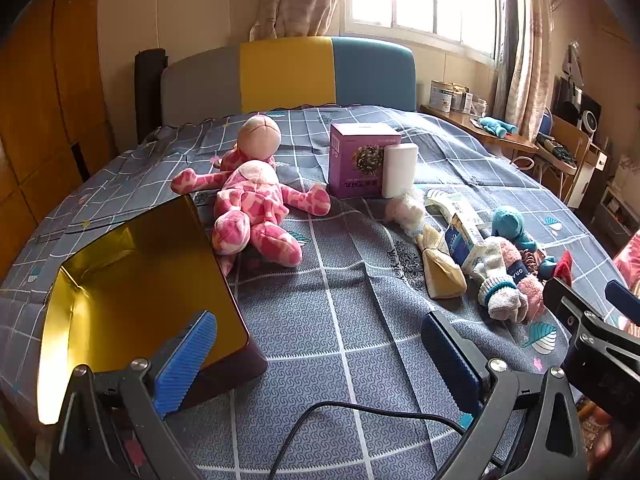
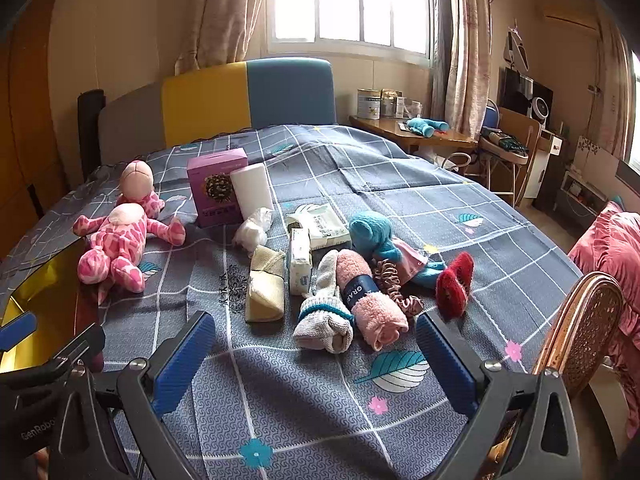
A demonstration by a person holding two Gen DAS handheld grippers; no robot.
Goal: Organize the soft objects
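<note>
Nearby, open gold-lined box [image 1: 132,280] holding nothing, pink plush [image 1: 256,208] beside it

A bed [image 2: 360,168] under a grey checked sheet fills the room, its headboard [image 2: 248,96] panelled grey, yellow and blue at the far end. Behind it a bright window [image 2: 352,4] glares between patterned curtains [image 2: 224,12]. A wooden desk [image 2: 420,136] stands far right, a cane chair [image 2: 580,328] near right, and wooden wardrobe doors [image 1: 44,100] line the left wall.
</note>
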